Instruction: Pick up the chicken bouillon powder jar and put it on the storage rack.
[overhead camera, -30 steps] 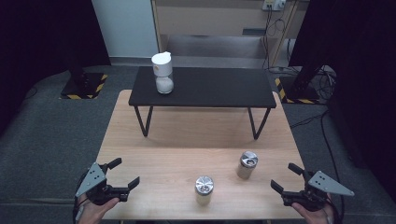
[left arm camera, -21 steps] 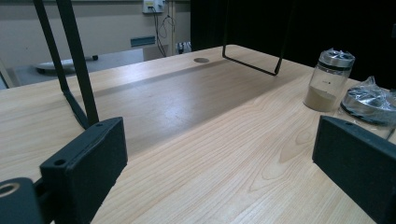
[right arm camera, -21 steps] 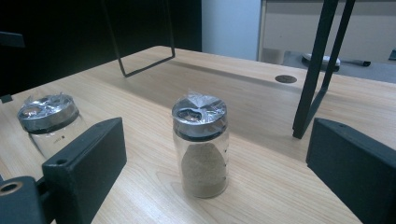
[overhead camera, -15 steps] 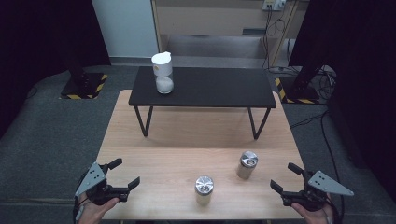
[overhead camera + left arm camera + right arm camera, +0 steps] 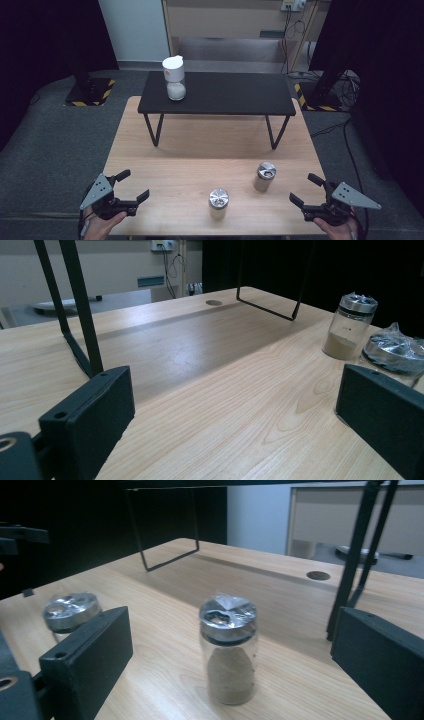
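1. Left gripper sits at the desk's near left corner, jaws spread, nothing between them. In the left gripper view the bare wood of the desk lies between its jaws.
2. Right gripper sits at the near right corner, jaws spread wide; they have just been opening a little further, with nothing pinched. In the right gripper view one jar stands on the desk ahead, seen in the gap between the jaws and clear of both.
3. Two jars with shiny metal lids stand upright near the desk's near edge. The near jar is about mid-width, close to the near edge. The far jar stands right of it and a little further in, nearer the right gripper. The two jars are apart, not touching.
4. Both jars hold a tan powder in the lower part; visible in the left gripper view on the far jar.
5. A low black table stands on the far half of the desk on thin wire legs. Its right leg is well behind the far jar.
6. A white-topped container stands on the black table's left end, well apart from the jars.
7. Open wood lies between each gripper and the jars; nothing stands in the way.
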